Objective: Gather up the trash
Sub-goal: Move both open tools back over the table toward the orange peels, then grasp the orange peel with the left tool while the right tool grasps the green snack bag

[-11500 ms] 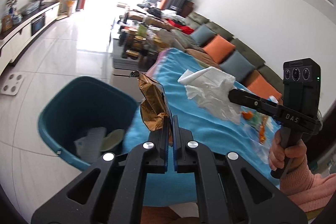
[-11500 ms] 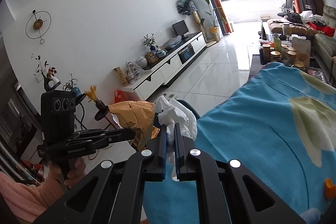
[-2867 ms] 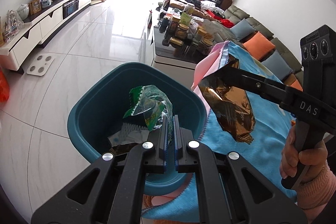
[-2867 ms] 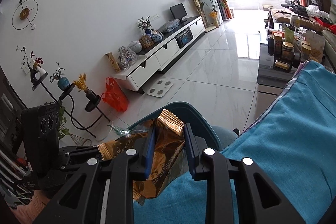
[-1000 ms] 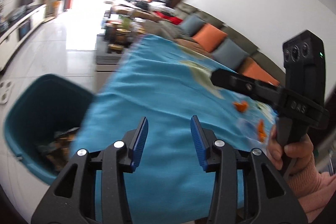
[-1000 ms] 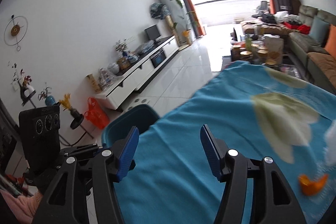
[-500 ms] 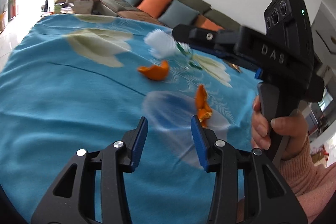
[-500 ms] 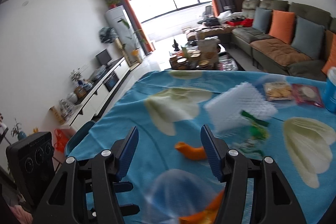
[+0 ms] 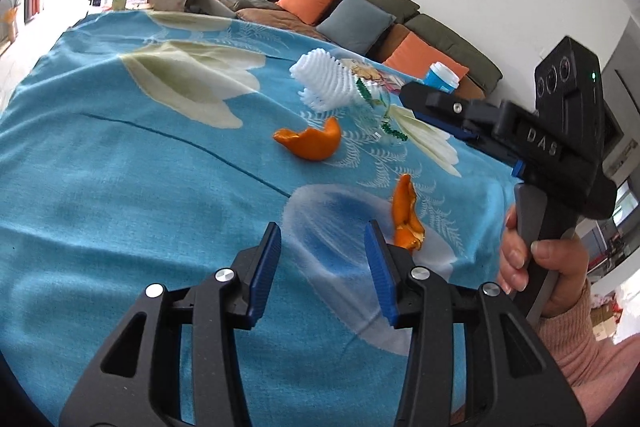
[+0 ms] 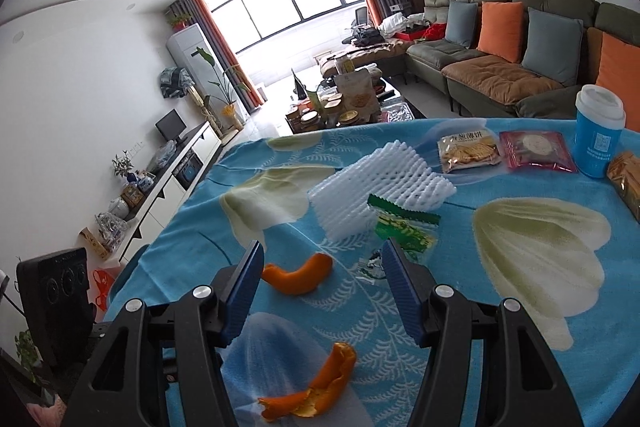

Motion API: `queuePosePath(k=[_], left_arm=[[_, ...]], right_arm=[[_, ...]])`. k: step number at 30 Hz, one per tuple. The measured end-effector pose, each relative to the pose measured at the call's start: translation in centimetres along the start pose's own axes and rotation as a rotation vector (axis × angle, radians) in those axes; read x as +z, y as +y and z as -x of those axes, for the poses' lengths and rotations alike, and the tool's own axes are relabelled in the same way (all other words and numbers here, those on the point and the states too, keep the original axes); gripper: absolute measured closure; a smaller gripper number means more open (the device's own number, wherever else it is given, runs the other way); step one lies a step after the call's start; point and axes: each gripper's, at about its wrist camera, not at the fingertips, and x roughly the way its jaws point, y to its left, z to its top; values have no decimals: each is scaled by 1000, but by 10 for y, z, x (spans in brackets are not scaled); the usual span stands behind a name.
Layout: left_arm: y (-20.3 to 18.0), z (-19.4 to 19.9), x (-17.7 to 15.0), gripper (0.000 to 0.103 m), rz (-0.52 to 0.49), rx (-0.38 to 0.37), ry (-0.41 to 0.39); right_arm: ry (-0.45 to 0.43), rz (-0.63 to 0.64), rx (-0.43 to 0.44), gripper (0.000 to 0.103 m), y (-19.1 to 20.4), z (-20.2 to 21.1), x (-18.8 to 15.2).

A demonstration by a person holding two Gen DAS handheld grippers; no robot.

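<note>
Bright daylight from blown-out window (image 10: 304, 7), sharp, fisheye-bent edges

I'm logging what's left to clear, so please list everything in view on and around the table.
orange peels: two, orange, near part of the cloth, one just ahead of each pair of tongs
foam net: one, white, middle of the table
clear wrapper: one, green print, against the foam net
snack packets: two sealed, one tan and one red, far side; part of another at the right edge
cup: one, blue with white lid, far right
tablecloth: one, blue with pale flowers, over the table
sofa: one, with orange and grey cushions, behind the table
left tongs: open, empty
right tongs: open, empty
hand: one, pink sleeve, on the right handle
</note>
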Motion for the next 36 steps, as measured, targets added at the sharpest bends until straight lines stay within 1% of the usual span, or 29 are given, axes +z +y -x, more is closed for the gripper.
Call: queuePosePath(k=[14,23,27,33,35,36], left_arm=[[-5,-1,1,58,-24,-20,29],[-27,-9,-1,54,-92,-51,63],[-33,-13,-3,51,-104,-62,77],[-51,-22,-4,51,-145,-97,101],[-58,-25,-6,53,-166,-91,107],[-60,-27,-7,56,-172,-88,114]], right_arm=[[41,-18,-61,44,-24,-3,-5],[56,-43,-61,44,-35,-6,-5],[68,-43,-61,44,-38,-7,-5],[88,-44,-63,44,-40,-17,0],[97,-46,-76,44,-41,-23,4],[101,-46,-80,44,-41,-25,5]])
